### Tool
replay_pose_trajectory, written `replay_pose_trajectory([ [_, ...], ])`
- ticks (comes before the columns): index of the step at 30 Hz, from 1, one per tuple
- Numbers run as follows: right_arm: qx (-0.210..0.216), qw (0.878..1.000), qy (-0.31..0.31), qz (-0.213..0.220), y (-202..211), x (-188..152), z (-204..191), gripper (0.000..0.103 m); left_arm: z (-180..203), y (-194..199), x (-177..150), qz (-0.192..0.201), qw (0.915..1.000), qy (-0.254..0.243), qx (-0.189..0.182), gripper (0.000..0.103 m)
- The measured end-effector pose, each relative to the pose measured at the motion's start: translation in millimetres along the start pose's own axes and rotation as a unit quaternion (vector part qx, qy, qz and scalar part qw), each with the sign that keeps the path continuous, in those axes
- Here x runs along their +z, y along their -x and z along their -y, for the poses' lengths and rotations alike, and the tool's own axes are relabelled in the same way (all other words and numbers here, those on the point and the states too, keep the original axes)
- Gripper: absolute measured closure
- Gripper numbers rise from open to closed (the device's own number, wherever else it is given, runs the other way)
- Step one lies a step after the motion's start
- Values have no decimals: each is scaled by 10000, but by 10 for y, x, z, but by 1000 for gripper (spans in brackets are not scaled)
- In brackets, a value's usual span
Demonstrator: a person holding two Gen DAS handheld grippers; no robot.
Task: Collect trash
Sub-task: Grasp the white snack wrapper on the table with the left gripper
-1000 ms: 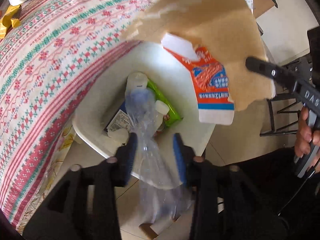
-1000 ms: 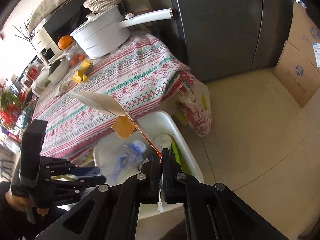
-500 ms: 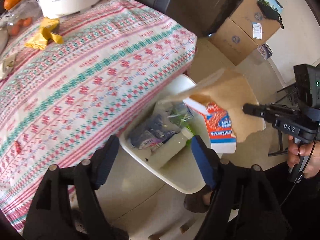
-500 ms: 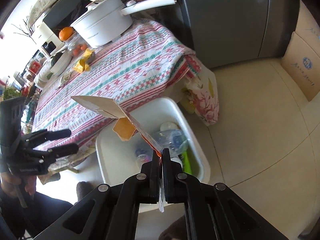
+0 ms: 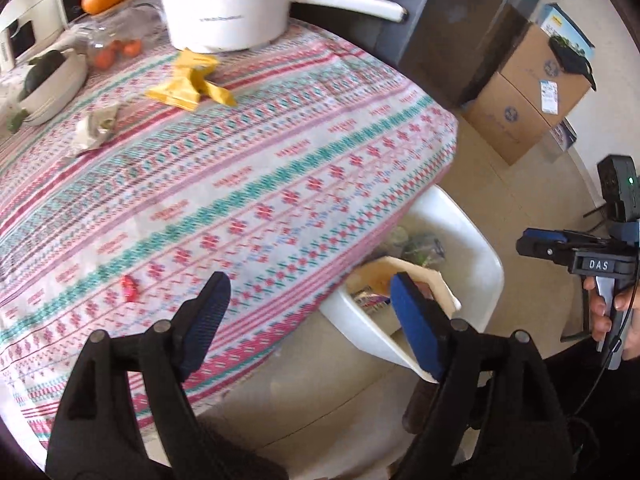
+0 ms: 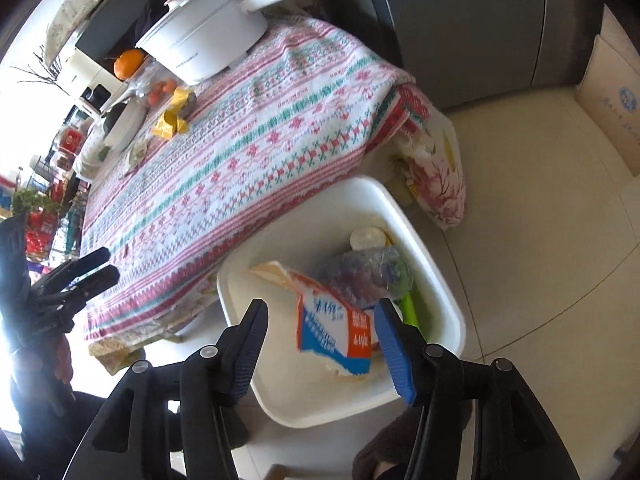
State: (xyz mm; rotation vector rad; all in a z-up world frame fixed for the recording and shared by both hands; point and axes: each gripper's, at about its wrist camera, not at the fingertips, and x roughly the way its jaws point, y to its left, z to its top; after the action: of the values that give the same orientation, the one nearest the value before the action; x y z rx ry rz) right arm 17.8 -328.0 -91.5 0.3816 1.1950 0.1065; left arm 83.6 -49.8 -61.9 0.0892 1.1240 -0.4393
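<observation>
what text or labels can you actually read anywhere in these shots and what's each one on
"DAS": white letters on the right hand-held gripper, seen from the left wrist view.
White pot: small grey print on its side, too blurred to read.
Orange and blue carton in the white bin: white printed characters, blurred.
Cardboard boxes: blue round logo and a white sticker, too small to read.
</observation>
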Motion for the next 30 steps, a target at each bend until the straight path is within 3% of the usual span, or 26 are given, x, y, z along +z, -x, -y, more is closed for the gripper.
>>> replay_pose_trajectory([
  [3,-146,9997,127,127,20,71,-103,35,-242,94,52,136,9995,270,109,20],
  [11,-295,9985,403,216,-41,340,-463,32,-1044,169,174,380,9913,1132,558,19],
  [14,-385,9975,542,239,-65,513,-624,26,-1375,59,204,357,9872,1388,695,19],
  [20,-567,9929,1009,287,-218,928,-1015,22,-1892,-182,411,756,9818,1435,991,19],
  [26,-500,9880,1430,314,-527,1177,-1362,22,-2210,-490,741,1128,9769,1633,788,19],
  [30,-521,9840,1689,231,-753,1304,-1546,22,-2278,-615,947,1207,9749,1640,901,21],
])
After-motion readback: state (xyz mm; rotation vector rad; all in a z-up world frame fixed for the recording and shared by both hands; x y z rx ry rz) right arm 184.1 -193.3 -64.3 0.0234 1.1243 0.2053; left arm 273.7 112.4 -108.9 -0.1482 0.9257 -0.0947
